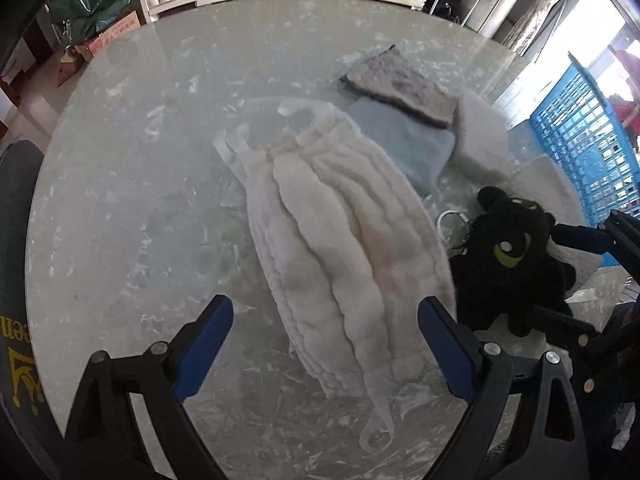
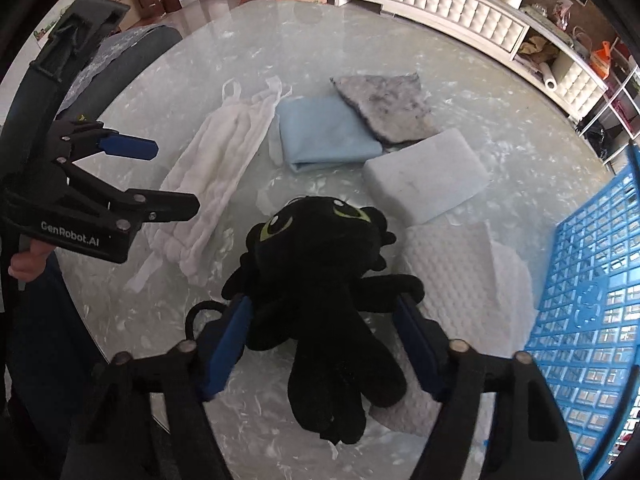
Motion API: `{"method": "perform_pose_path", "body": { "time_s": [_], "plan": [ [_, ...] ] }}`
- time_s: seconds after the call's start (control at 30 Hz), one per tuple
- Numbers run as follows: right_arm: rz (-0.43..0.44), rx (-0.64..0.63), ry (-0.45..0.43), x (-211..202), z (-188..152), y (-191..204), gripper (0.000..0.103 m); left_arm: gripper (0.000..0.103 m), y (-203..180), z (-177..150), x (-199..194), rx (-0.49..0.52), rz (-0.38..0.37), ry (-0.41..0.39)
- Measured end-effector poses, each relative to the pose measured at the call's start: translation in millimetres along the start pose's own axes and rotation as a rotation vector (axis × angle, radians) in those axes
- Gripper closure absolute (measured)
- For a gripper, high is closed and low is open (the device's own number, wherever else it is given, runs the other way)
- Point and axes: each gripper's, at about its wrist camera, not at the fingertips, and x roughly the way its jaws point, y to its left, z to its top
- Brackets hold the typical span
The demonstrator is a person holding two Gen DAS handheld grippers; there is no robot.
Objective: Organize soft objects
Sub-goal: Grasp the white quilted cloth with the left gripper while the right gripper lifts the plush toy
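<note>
A black plush toy (image 2: 316,264) with green eyes lies on the glass table (image 2: 280,40). My right gripper (image 2: 326,320) points down over it, jaws either side of its body; a gap shows beside the right pad, so it is open. In the left wrist view the plush toy (image 1: 508,256) lies at the right with the right gripper (image 1: 544,272) around it. My left gripper (image 1: 326,306) stands open above the near end of a white ribbed fluffy cloth (image 1: 340,248). In the right wrist view the left gripper (image 2: 176,176) hangs over the white cloth (image 2: 216,168).
A light blue folded cloth (image 2: 320,132), a grey cloth (image 2: 388,108), a white foam block (image 2: 424,176) and a white quilted pad (image 2: 460,280) lie beyond and beside the plush. A blue lattice basket (image 2: 592,300) stands at the right table edge. A dark chair (image 1: 16,220) is at the left.
</note>
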Motion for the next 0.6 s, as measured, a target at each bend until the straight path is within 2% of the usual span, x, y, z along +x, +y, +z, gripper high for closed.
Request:
{"method": "perform_pose_path", "body": {
  "time_s": [0.33,0.43,0.53,0.6],
  "plan": [
    [-0.009,-0.056,0.042,23,5,8,0.033,0.010,-5,1,31,0.009,0.028,0.058],
    [-0.020,-0.069,0.045,27,6,8,0.033,0.011,-10,4,37,0.032,0.044,0.054],
    [-0.039,-0.084,0.047,34,5,14,0.033,0.022,-14,6,43,0.040,0.049,0.048],
    [-0.056,-0.085,0.045,37,5,17,0.033,0.037,-19,6,44,0.050,0.047,0.039]
  ]
}}
